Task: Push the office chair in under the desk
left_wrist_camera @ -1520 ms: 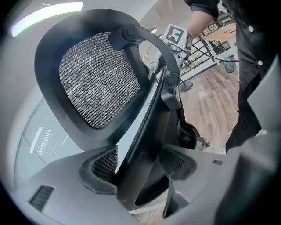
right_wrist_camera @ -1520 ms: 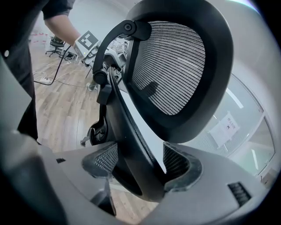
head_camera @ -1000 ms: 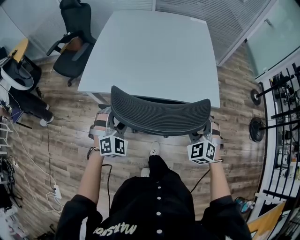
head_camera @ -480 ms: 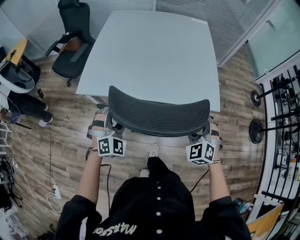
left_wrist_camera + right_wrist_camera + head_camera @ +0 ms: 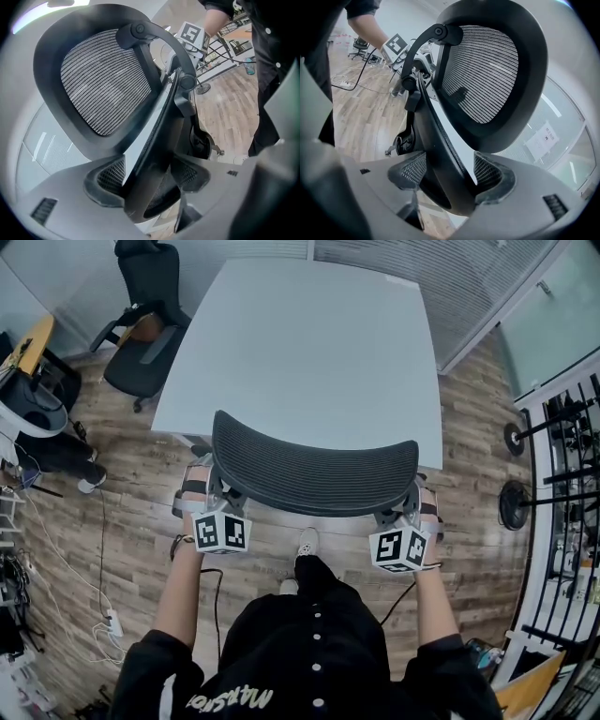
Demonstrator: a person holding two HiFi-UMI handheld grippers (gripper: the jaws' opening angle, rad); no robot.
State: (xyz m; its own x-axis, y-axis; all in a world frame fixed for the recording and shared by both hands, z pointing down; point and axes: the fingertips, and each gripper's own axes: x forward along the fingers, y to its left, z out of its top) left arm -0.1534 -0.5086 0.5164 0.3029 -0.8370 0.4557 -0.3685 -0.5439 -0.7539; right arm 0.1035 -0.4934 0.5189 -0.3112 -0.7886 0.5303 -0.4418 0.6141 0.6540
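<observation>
you have the office chair [image 5: 314, 470] by both sides of its back. the left tool [image 5: 150, 182] is closed on the dark side rail of the backrest, with the rail filling the gap between its pads. the right tool [image 5: 450, 177] is clamped the same way on the opposite rail. holding both edges rather than the middle makes sense: a chair like this swivels readily, and two matched grips let you steer it straight and stop the back turning as you push. both tools angle downward from behind, so the push goes into the frame and not into the soft mesh [image 5: 309, 460].

the chair stands at the near edge of the white surface [image 5: 300, 343], roughly centred on it, and the curved top of the back overlaps that edge in the head view. the seat is hidden below the back, so i cannot tell how far under it already sits; i would judge it mostly in, with little travel left. you stand close behind, one shoe [image 5: 307, 541] on the wooden floor [image 5: 122, 493] just behind the chair, so mind that foot. a second chair [image 5: 150, 315] stands well apart by the far corner and is no obstacle.
</observation>
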